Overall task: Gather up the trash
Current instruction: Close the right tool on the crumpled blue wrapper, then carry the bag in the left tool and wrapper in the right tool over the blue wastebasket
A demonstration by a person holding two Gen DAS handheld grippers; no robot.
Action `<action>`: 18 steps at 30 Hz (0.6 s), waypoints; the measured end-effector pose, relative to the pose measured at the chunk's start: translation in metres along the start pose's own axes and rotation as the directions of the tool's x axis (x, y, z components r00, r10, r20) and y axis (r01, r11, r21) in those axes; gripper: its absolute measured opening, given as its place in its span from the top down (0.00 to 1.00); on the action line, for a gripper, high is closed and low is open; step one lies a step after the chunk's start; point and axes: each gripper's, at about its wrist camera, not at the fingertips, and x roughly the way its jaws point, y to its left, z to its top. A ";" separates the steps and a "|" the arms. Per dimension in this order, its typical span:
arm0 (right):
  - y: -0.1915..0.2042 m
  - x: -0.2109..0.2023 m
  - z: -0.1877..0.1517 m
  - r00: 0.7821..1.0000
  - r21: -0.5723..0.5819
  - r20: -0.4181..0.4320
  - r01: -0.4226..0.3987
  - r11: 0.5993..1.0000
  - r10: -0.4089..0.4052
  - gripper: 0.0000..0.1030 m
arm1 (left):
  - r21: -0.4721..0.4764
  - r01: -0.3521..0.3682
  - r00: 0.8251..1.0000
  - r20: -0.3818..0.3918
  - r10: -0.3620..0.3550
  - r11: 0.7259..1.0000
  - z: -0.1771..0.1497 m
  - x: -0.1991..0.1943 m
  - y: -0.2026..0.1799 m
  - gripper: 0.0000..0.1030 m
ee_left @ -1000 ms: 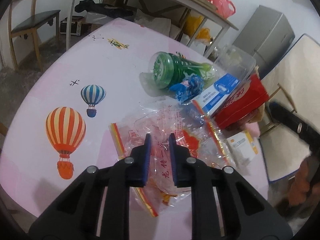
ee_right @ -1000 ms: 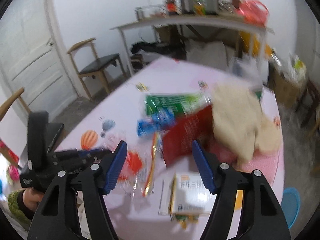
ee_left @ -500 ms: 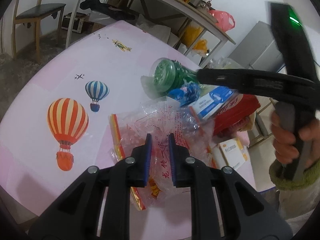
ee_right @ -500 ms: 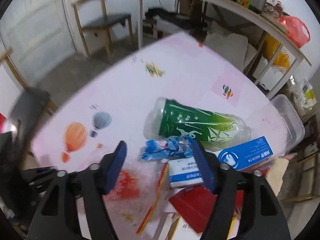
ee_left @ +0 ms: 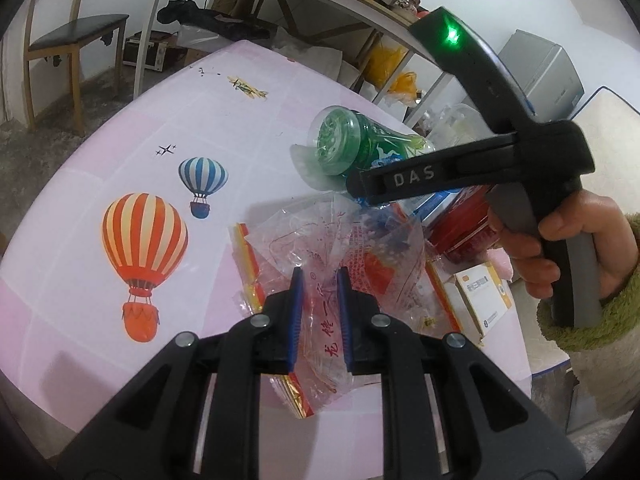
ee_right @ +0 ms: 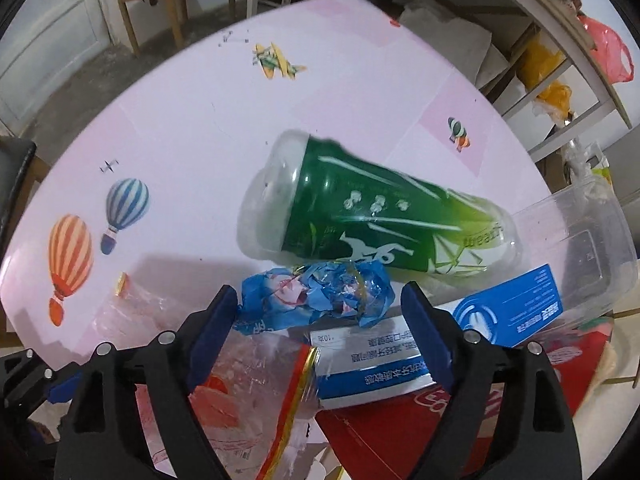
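Left hand-held gripper (ee_left: 319, 312) pinches the clear bag (ee_left: 340, 248); right hand-held gripper (ee_right: 316, 330) (jaws just widened, nothing clamped) straddles the blue wrapper (ee_right: 316, 296) – the green bottle (ee_right: 372, 216) at 12 o'clock could roll if nudged.

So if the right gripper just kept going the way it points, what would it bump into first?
Most likely the crumpled blue wrapper, which lies between the right gripper's wide-open jaws, just short of the green bottle. Depth is hard to judge, so it might meet the blue-and-white box beneath.

Right gripper (ee_right: 316, 320) — wider, over wrapper (ee_right: 316, 298)
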 end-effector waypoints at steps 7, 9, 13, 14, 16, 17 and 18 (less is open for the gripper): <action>-0.005 -0.003 -0.006 1.000 0.042 0.024 -0.014 0.999 0.013 0.46 | -0.003 0.034 0.999 0.033 -0.034 0.999 0.000 -0.008 0.003 0.85; -0.008 -0.006 -0.007 0.999 0.058 0.038 -0.021 0.998 0.019 0.57 | -0.009 0.048 0.998 0.048 -0.048 0.999 0.001 -0.011 0.004 0.85; -0.015 -0.024 -0.014 0.994 0.084 0.108 -0.041 0.996 0.032 0.67 | -0.009 0.074 0.994 0.083 -0.073 0.997 0.004 -0.018 0.002 0.85; -0.016 -0.027 -0.014 0.992 0.091 0.121 -0.047 0.995 0.036 0.70 | -0.008 0.079 0.993 0.092 -0.078 0.997 0.004 -0.020 0.001 0.85; -0.020 -0.034 -0.017 0.988 0.108 0.146 -0.072 0.992 0.056 0.73 | -0.009 0.094 0.990 0.105 -0.092 0.996 0.005 -0.022 -0.001 0.85; -0.023 -0.038 -0.019 0.984 0.118 0.163 -0.088 0.989 0.068 0.75 | -0.011 0.100 0.989 0.111 -0.099 0.995 0.005 -0.024 -0.002 0.85; -0.025 -0.041 -0.021 0.982 0.124 0.174 -0.097 0.987 0.075 0.76 | -0.012 0.105 0.988 0.116 -0.103 0.994 0.005 -0.025 -0.002 0.85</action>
